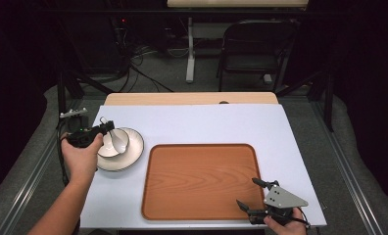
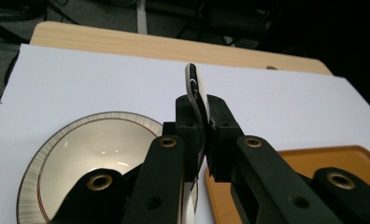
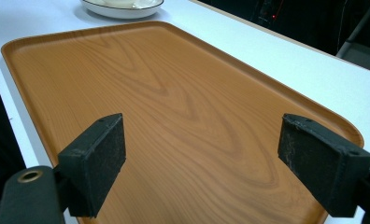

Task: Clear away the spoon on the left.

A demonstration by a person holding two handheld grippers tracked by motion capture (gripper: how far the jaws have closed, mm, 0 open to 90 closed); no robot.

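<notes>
A white plate (image 1: 129, 157) with a striped rim lies on the white table top at the left, and a small white bowl (image 1: 115, 142) sits tilted in it. My left gripper (image 1: 105, 127) is above the plate's left side, shut on the bowl's thin rim (image 2: 195, 88), which stands up between the jaws. In the left gripper view the plate (image 2: 57, 149) lies below and to the left. A bare wooden tray (image 1: 199, 181) fills the middle. My right gripper (image 1: 253, 193) is open over the tray's (image 3: 174, 93) near right corner, with nothing between its pads (image 3: 96, 161).
The white table top (image 1: 206, 122) has bare room behind and to the right of the tray. A wooden table edge (image 1: 192, 98) shows at the back. A black chair (image 1: 253, 46) and stand legs are on the floor beyond. The plate (image 3: 122, 8) lies past the tray's far end.
</notes>
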